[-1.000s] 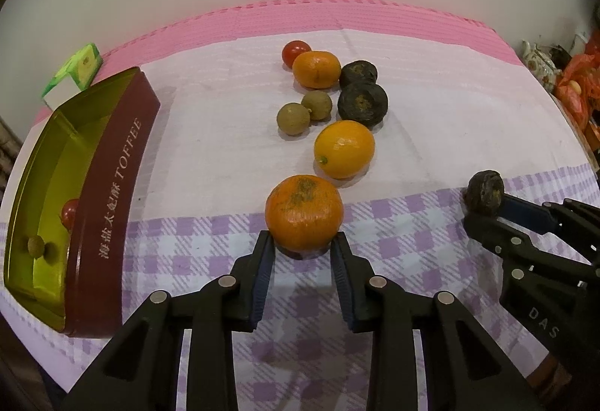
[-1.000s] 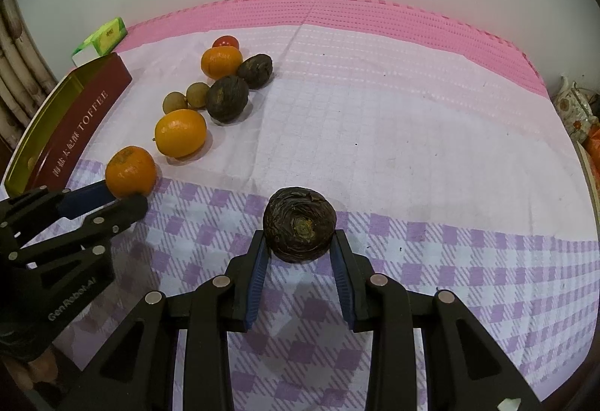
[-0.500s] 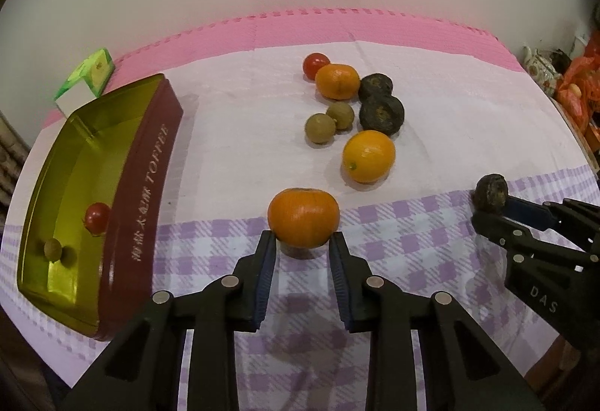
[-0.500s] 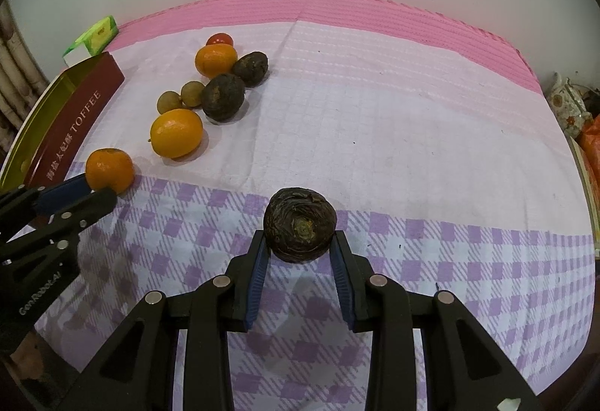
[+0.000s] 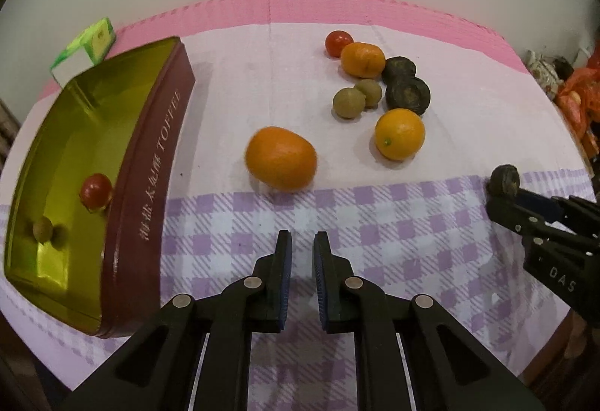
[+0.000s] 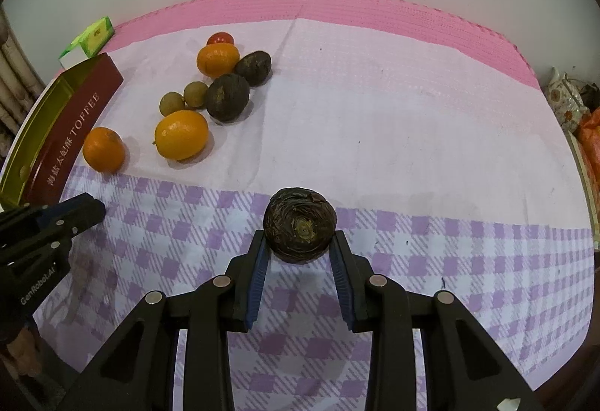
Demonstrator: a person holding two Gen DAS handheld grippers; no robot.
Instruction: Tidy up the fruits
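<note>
Left gripper (image 5: 302,278) nearly closed, empty; tangerine (image 5: 280,158) loose at 12 o'clock: jaws to be reopened wider. Right gripper (image 6: 299,274) clamped on dark fruit (image 6: 299,224).

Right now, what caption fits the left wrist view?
Empty left tool behind a loose tangerine beside the toffee tin.

Two wrist fisheyes, angled steeply down, close, sharing fruit cluster (image 5: 378,88) and tin (image 6: 80,114)

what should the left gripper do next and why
Probably reopen the left gripper and reach forward for the nearest orange: its fingers have just been closing with nothing between them, and it lies loose on the cloth ahead, outside the tin.
</note>
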